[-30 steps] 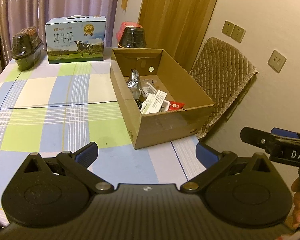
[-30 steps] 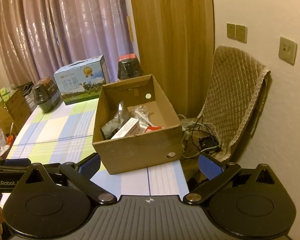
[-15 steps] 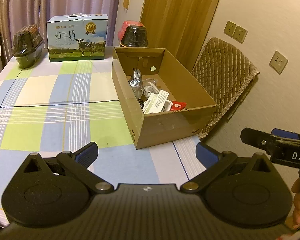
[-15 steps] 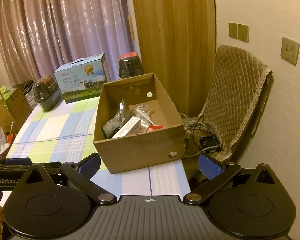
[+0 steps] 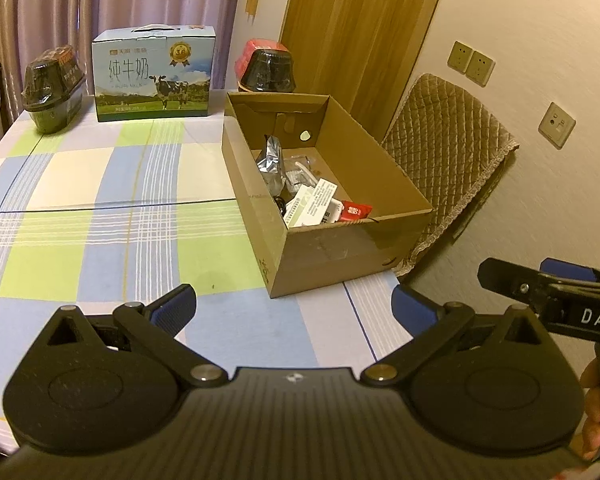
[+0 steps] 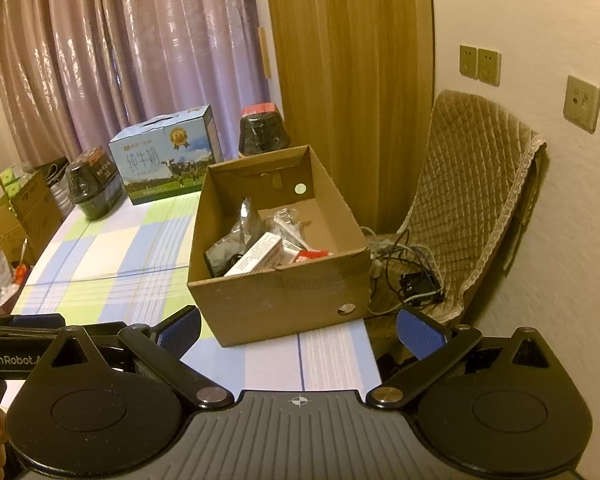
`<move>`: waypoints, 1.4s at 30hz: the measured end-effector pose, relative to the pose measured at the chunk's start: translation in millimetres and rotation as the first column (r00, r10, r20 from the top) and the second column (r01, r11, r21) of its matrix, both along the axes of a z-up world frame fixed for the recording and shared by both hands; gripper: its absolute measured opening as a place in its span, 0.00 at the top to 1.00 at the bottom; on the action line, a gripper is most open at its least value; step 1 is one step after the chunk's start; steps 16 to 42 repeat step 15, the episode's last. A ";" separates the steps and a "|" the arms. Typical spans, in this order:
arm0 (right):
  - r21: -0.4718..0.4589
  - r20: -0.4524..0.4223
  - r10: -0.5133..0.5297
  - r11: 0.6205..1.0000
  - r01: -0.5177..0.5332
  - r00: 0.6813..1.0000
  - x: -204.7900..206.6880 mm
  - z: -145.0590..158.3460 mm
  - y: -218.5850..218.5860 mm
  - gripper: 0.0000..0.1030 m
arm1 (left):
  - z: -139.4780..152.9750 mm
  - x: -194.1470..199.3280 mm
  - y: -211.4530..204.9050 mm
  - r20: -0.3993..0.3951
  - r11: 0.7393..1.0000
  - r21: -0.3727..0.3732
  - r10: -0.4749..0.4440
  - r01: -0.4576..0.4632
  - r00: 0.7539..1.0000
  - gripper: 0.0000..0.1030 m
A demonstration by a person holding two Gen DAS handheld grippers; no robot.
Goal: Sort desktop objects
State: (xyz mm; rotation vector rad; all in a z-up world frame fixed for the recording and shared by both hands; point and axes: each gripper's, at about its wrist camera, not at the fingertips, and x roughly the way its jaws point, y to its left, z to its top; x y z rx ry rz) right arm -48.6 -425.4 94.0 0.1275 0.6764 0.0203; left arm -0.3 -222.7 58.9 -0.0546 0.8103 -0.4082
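Cardboard box (image 5: pixel 332 252) sits open-topped at centre-right of the left wrist view, on the right edge of the checked tablecloth (image 5: pixel 100 208), which fills the left half of the frame. In the right wrist view the box (image 6: pixel 284 300) is mid-frame, w/ a round hole low on its near wall.

Quilted chair cover (image 5: pixel 448 152) drapes a chair right of the box, against the wall. Milk carton (image 5: pixel 154 74) w/ cow print stands at the table's far edge, upper left of frame. Two dark wrapped jars flank it: one (image 5: pixel 54 88) far left, one w/ red top (image 5: pixel 266 68) just behind the box.

Inside the box, bunched toward its near-left corner: a silver foil pouch (image 5: pixel 270 158) standing up, a white printed packet (image 5: pixel 312 204) leaning at the near wall, a small red packet (image 5: pixel 354 211) beside it, plus clear wrappers too jumbled to make out.

Left gripper (image 5: pixel 294 310) at bottom of frame, blue pads spread wide, nothing between them, over the cloth short of the box. Right gripper (image 6: pixel 300 328) likewise splayed apart and empty, bottom of its frame, near the table's right edge. Cables (image 6: pixel 404 276) lie tangled on the chair seat.
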 end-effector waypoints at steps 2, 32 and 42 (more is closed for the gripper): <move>0.000 -0.001 -0.001 1.000 0.001 1.000 0.2 0.3 -0.5 0.02 | 0.1 0.3 -0.6 0.000 1.000 0.000 -0.003 0.003 1.000 0.01; -0.008 -0.002 -0.001 1.000 0.001 1.000 1.7 0.5 -2.3 0.02 | -1.5 1.0 -0.8 -0.003 1.000 -0.017 -0.004 0.004 1.000 0.01; -0.008 -0.002 -0.001 1.000 0.001 1.000 1.7 0.5 -2.3 0.02 | -1.5 1.0 -0.8 -0.003 1.000 -0.017 -0.004 0.004 1.000 0.01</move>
